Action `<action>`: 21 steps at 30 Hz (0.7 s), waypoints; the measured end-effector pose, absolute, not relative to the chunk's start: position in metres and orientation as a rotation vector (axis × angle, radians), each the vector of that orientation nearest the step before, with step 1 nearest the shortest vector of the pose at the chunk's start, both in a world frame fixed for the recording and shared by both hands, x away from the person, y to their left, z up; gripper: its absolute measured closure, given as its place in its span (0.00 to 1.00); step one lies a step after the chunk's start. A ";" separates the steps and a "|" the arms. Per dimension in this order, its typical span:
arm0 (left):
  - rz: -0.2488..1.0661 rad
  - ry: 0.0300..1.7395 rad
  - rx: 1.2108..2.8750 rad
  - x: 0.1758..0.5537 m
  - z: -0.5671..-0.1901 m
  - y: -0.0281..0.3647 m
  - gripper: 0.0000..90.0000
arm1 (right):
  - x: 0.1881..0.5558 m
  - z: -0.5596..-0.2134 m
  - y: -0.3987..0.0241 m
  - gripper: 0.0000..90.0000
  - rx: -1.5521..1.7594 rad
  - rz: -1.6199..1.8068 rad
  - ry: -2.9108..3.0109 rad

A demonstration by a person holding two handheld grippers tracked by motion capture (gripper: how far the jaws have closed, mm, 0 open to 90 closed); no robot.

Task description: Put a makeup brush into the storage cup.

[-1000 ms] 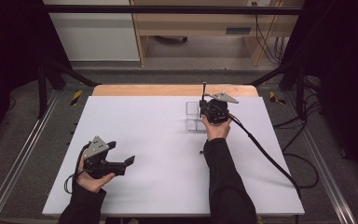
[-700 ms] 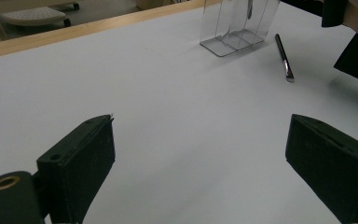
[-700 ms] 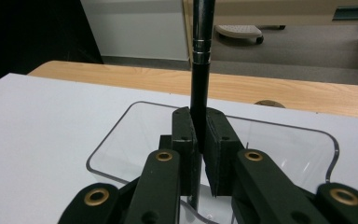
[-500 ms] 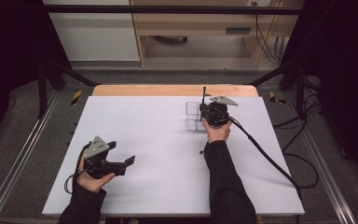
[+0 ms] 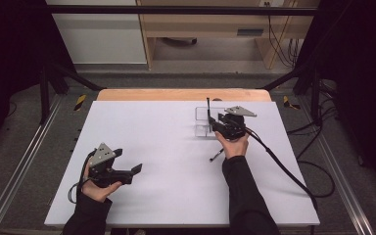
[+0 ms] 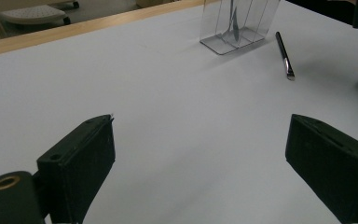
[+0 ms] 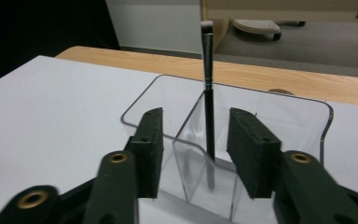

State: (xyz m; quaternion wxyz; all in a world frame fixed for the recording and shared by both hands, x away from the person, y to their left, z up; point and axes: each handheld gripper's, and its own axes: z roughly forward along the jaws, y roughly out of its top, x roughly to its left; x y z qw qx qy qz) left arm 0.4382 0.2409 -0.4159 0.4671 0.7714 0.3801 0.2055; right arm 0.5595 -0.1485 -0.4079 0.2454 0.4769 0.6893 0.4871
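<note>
Standing brush: a thin black brush stands upright in a clear holder, long axis vertical, pale tip at 12 o'clock; it sits in a compartment on the far side of the desk, right of centre.
Writing: none readable on brush, holder or claws.
Right claw: jaws have just been opening and stand apart on either side of the brush shaft without pressing it; in the high view the right claw sits at the holder's 3 o'clock edge.
Lying brush: a second black brush lies flat on the desk, just at 5 o'clock of the holder, long axis diagonal.
Left claw: jaws spread wide, nothing between them, over the desk's near left, at 8 o'clock from the holder.
</note>
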 end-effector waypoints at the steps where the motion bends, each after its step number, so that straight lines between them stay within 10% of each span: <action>1: 0.504 0.934 1.893 0.438 -0.416 0.241 0.08 | 0.556 -0.407 -0.149 0.53 1.295 1.327 1.889; 21: 0.508 0.937 1.901 0.438 -0.417 0.239 0.08 | 0.496 -0.385 -0.180 0.29 1.198 1.410 1.875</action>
